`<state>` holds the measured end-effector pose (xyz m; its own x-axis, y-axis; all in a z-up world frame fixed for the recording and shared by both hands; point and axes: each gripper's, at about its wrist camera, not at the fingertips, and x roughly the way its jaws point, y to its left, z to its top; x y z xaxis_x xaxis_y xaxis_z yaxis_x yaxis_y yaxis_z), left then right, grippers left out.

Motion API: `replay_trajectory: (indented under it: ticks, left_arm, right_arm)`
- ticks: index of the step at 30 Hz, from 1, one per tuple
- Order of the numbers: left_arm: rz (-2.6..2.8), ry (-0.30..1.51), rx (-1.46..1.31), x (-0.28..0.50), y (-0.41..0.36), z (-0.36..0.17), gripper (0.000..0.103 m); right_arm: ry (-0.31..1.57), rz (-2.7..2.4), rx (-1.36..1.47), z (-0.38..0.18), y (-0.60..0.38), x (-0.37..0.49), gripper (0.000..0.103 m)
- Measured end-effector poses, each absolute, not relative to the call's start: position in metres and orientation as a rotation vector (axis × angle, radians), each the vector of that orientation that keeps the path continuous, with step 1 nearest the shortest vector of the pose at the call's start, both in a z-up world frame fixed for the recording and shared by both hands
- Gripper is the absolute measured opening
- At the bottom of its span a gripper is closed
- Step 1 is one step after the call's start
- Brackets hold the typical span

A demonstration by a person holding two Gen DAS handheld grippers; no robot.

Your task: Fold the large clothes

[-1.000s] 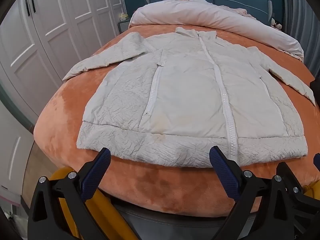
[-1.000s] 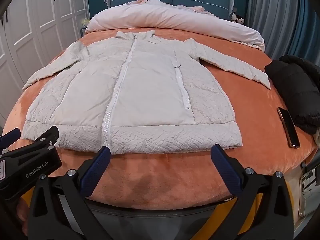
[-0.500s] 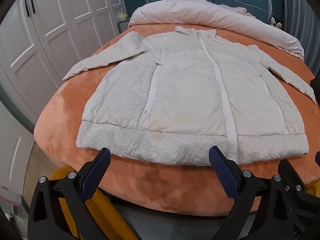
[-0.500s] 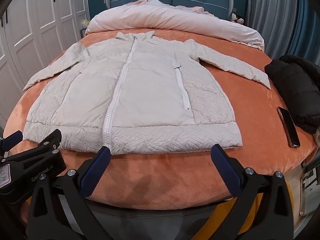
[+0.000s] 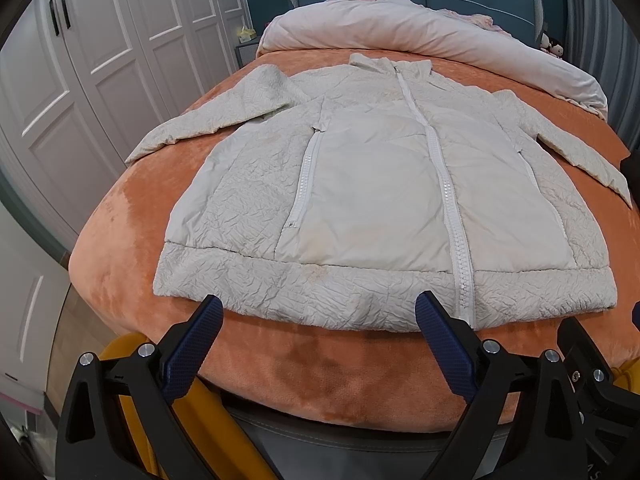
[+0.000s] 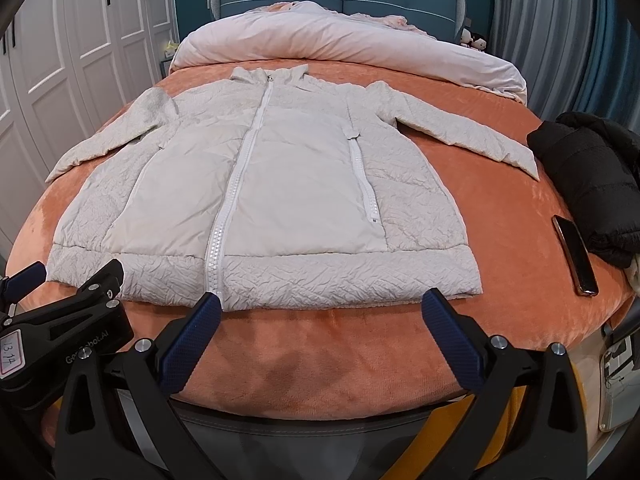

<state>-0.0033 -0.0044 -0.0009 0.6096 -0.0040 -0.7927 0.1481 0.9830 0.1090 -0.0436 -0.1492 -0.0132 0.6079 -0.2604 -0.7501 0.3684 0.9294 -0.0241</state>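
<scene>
the long cream-white padded coat with a white front zipper (image 5: 384, 200) is spread flat and face up on the orange plush bed cover (image 5: 120, 240), its hem just ahead of both grippers and its collar far ahead, near the rolled pale pink duvet (image 6: 348, 40). both sleeves are laid out sideways. the left gripper (image 5: 318, 318) is held wide apart and empty, above the near bed edge, with its fingertips just before the hem. the right gripper (image 6: 322, 312) is also spread wide, holding nothing, at the hem near the zipper end.

no fold is judged to be started yet. a few risks are seen from here. the padded fabric is thick and slippery, so only the top layer could be pinched and the back layer left behind, which would give a crooked fold. the sleeve to the right ends near the black puffy jacket (image 6: 588, 176) and the dark smartphone (image 6: 576, 256), so these could be dragged or pushed off the bed when that sleeve is swept inward.
</scene>
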Motion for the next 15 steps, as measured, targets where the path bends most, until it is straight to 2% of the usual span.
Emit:
replay_trajectory:
  ticks: [15]
  left_arm:
    - [-0.088,0.912,0.169,-0.0035,-0.0049,-0.0004,0.093]
  right_arm:
    - [0.842,-0.364,0.138,-0.0132,-0.1502,-0.0442,0.098]
